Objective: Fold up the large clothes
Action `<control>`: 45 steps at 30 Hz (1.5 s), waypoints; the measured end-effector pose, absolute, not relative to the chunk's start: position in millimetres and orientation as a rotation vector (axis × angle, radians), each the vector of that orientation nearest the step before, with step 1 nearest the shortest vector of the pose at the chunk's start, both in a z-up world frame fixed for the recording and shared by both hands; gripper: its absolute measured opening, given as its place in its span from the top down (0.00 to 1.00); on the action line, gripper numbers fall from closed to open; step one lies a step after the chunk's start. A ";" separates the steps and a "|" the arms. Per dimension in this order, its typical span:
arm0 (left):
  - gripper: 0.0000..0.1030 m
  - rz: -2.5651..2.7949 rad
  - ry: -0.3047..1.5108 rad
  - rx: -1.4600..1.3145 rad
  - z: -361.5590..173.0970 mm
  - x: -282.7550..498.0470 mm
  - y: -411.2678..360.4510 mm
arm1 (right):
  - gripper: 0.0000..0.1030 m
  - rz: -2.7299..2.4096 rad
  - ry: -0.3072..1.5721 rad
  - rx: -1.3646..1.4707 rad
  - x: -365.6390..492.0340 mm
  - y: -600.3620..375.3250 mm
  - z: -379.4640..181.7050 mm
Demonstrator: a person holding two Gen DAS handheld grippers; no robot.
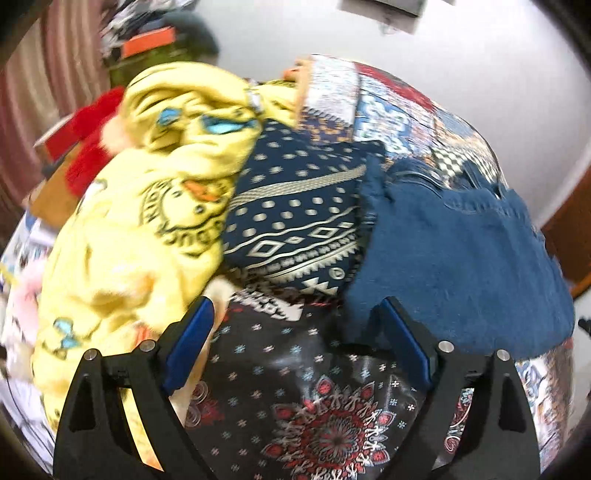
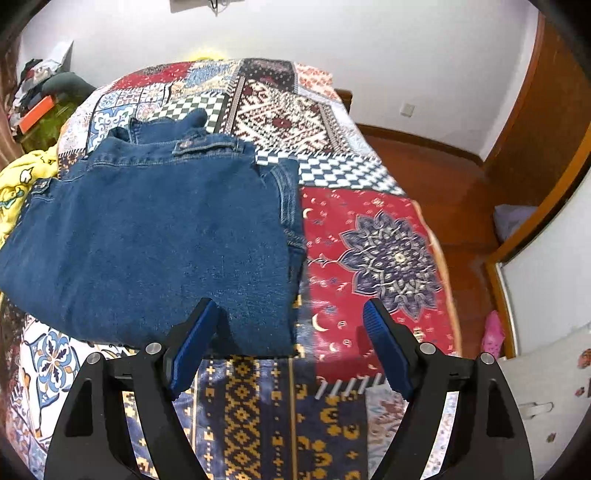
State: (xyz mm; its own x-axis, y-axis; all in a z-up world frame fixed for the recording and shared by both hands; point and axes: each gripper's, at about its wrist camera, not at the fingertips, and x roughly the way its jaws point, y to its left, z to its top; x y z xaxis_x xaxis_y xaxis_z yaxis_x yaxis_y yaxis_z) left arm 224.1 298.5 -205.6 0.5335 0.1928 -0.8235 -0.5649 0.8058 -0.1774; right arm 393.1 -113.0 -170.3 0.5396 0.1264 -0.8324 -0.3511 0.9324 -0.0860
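Folded denim jacket (image 2: 155,236) lies flat on the patchwork bedspread (image 2: 376,236), judged finished. Right gripper (image 2: 291,343) hovers at its near edge, jaws apart, empty. Left gripper (image 1: 299,347) likewise spread and empty, facing the yellow garment (image 1: 140,206) heaped beside the denim, probably next.

Room light is bright and pretty even, no hard shadows, just a soft dark patch under the folded jeans (image 2: 155,236) near their front edge. The left wrist view is smeared with motion blur, worst on the yellow blanket (image 1: 122,236) and the clutter at the left edge. The right wrist view is much sharper. Both bend hard at the rim, corners go black, and the white wall (image 2: 332,33) curves.
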 end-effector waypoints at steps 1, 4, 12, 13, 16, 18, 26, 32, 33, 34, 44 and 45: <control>0.11 0.460 0.901 -0.498 -205.0 220.8 301.8 | 0.24 0.291 0.952 -0.255 391.4 -113.2 -166.7; 0.11 0.382 0.877 -0.615 -204.2 214.3 298.5 | 0.24 0.309 0.912 -0.249 385.2 -109.2 -154.2; 0.12 0.049 0.870 -0.959 -246.7 242.0 258.3 | 0.24 0.425 0.851 -0.242 371.9 -67.2 -142.3; 0.15 0.041 0.872 -0.980 -251.7 246.0 255.8 | 0.24 0.439 0.850 -0.246 370.2 -62.1 -143.6; 0.22 0.034 0.869 -1.013 -268.4 261.2 251.7 | 0.24 0.480 0.873 -0.229 368.8 -49.6 -151.9; 0.24 0.022 0.820 -1.039 -273.2 269.8 252.5 | 0.24 0.499 0.895 -0.215 368.1 -42.8 -158.3; 0.49 0.234 0.694 -1.078 -272.1 276.7 265.3 | 0.24 0.514 0.956 -0.242 367.8 -23.8 -177.0; 0.67 0.220 0.600 -0.983 -230.5 258.2 262.8 | 0.24 0.522 0.982 -0.254 362.3 -19.4 -174.2; 0.69 0.188 0.573 -0.963 -215.7 255.4 262.7 | 0.24 0.529 0.979 -0.255 361.0 -18.1 -171.3; 0.70 0.169 0.555 -0.945 -204.2 254.3 262.1 | 0.24 0.536 0.978 -0.256 360.0 -16.7 -168.7; 0.72 0.177 0.433 -0.619 -98.3 234.0 253.4 | 0.23 0.654 0.962 -0.235 348.7 39.0 -154.5; 0.72 0.176 0.430 -0.596 -92.1 231.9 251.8 | 0.23 0.666 0.970 -0.237 348.2 46.4 -157.3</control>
